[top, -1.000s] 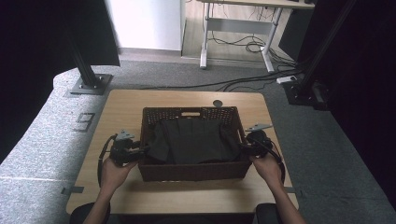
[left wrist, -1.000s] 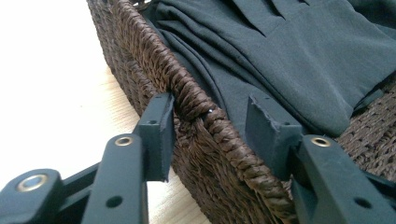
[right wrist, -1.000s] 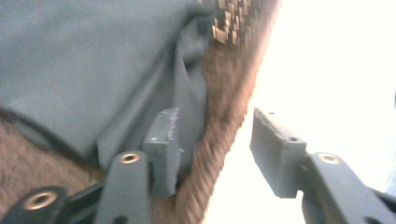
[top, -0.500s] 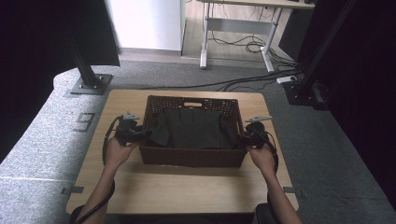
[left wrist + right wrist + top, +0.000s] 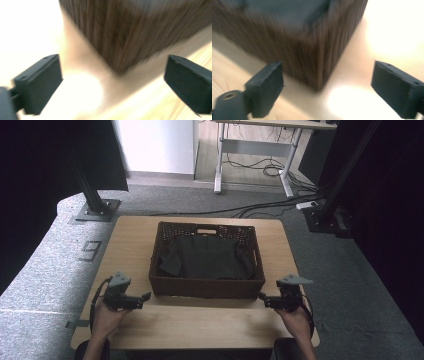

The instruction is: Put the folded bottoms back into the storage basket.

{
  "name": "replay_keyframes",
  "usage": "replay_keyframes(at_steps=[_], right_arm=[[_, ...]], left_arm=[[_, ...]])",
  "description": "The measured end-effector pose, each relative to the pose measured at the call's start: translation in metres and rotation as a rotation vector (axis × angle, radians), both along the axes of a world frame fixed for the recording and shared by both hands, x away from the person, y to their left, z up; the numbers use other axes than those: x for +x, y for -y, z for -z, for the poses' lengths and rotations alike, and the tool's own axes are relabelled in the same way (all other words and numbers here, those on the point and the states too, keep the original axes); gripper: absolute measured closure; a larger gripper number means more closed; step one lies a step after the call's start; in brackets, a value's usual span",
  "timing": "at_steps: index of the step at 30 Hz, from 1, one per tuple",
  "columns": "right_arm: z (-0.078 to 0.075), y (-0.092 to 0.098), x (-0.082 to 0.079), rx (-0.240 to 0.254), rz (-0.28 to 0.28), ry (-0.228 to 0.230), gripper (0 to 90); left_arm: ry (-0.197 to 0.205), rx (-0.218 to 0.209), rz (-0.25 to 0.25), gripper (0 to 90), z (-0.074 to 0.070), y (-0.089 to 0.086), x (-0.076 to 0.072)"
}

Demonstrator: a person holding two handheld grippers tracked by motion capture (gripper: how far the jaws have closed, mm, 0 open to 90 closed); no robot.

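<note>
Basket: your dark wicker basket (image 5: 206,287) stands mid-counter (image 5: 130,245), black cloth (image 5: 205,257) inside.
Left claw (image 5: 146,296): just opened wide, empty, off its near-left corner.
Right claw (image 5: 262,298): likewise, near-right corner.

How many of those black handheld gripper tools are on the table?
2: the left gripper sits beside the dark brown woven basket's near left corner, the right gripper beside its near right corner, both open.
</note>
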State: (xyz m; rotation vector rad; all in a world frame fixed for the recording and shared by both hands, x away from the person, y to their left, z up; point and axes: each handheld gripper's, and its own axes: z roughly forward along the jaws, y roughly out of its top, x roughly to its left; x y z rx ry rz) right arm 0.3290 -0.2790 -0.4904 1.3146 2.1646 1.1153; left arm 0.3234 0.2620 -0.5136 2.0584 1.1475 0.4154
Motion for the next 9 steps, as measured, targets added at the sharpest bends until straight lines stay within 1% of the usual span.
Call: replay_keyframes(at_steps=[1,2,3,4,5,6,7,8,9], right_arm=[[0.014,0.001,0.001,-0.004,0.001,-0.040,4.9],[0.027,0.001,0.002,-0.017,0.008,-0.071,4.2],[0.039,0.000,0.003,-0.042,0.013,-0.081,3.3],[0.053,-0.001,0.005,-0.076,0.019,-0.093,1.7],[0.060,-0.002,0.006,-0.100,0.025,-0.104,0.0],[0.065,-0.003,0.006,-0.123,0.031,-0.074,0.0],[0.065,-0.003,0.006,-0.126,0.030,-0.076,0.0],[0.065,-0.004,0.006,-0.128,0.027,-0.077,0.0],[0.066,-0.003,0.006,-0.123,0.031,-0.067,0.0]], left_arm=[[-0.020,0.029,-0.003,0.0,0.009,0.001,0.000],[-0.029,0.058,-0.003,0.0,0.015,0.004,0.000],[-0.035,0.081,0.006,0.0,0.019,0.007,0.001],[-0.040,0.091,0.012,0.0,0.022,0.009,0.002],[-0.047,0.115,0.017,0.0,0.026,0.012,0.004],[-0.050,0.129,0.017,0.0,0.030,0.013,0.006],[-0.057,0.118,0.028,0.0,0.034,0.013,0.007],[-0.052,0.109,0.030,0.0,0.035,0.012,0.008],[-0.051,0.109,0.033,0.0,0.035,0.011,0.008]])
